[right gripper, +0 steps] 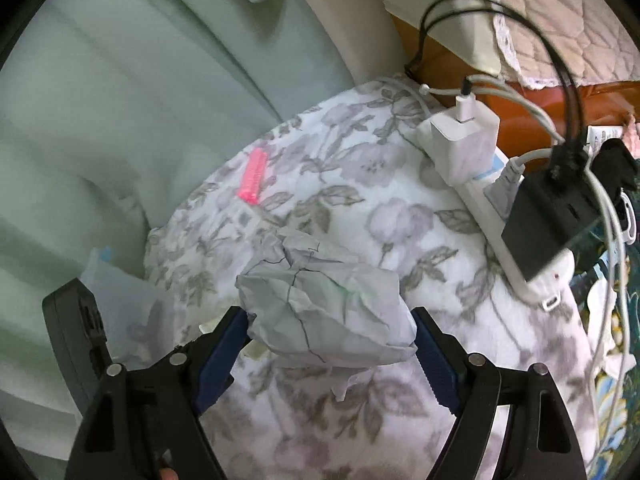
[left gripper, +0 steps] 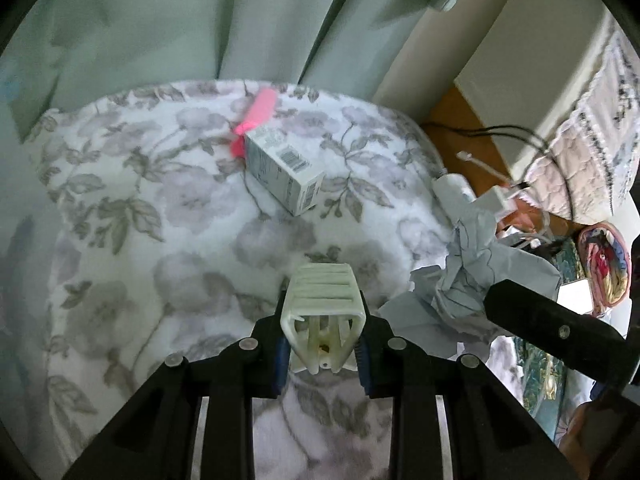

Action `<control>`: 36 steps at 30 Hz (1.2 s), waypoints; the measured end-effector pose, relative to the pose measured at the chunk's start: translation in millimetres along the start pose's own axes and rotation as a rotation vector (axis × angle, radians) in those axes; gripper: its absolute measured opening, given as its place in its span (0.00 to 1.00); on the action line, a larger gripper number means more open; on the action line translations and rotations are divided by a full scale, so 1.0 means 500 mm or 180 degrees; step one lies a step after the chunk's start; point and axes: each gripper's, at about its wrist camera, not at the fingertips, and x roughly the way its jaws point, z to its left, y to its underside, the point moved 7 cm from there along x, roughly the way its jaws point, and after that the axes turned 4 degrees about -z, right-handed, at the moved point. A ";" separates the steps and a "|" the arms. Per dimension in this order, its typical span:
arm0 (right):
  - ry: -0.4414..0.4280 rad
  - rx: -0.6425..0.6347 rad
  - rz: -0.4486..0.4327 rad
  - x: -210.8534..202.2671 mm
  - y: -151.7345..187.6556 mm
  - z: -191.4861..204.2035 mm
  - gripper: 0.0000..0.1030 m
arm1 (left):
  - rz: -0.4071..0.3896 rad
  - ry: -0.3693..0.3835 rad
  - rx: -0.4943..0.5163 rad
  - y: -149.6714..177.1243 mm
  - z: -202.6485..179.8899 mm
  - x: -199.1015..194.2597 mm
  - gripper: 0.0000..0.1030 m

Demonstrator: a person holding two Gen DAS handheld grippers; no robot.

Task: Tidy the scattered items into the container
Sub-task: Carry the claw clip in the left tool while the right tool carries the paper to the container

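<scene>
My left gripper (left gripper: 322, 354) is shut on a white slatted plastic clip (left gripper: 322, 312) and holds it above the floral bedspread (left gripper: 140, 200). A small white carton (left gripper: 282, 170) and a pink hair roller (left gripper: 254, 118) lie farther back on the bedspread. My right gripper (right gripper: 328, 344) is shut on a crumpled grey-blue paper ball (right gripper: 324, 312), which also shows at the right of the left wrist view (left gripper: 472, 276). The pink roller (right gripper: 253, 181) lies beyond it. No container shows in either view.
A white power strip (right gripper: 516, 256) with a white charger (right gripper: 460, 136), a black adapter (right gripper: 548, 220) and trailing cables lies at the bed's right edge. Pale green curtains (left gripper: 180, 32) hang behind the bed. A wooden bedside surface (left gripper: 460, 120) stands at the right.
</scene>
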 end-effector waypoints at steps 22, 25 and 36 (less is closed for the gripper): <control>-0.0555 -0.0676 -0.0764 -0.276 0.055 0.229 0.82 | -0.1031 0.0081 0.0073 -0.033 -0.005 -0.348 0.27; -0.0599 -0.0839 -0.0855 -0.302 0.068 0.277 0.82 | -0.1175 0.0073 0.0034 -0.034 0.014 -0.391 0.27; -0.0814 -0.1396 -0.0854 -0.317 0.124 0.450 0.82 | -0.1585 -0.0130 -0.0255 -0.031 0.158 -0.517 0.27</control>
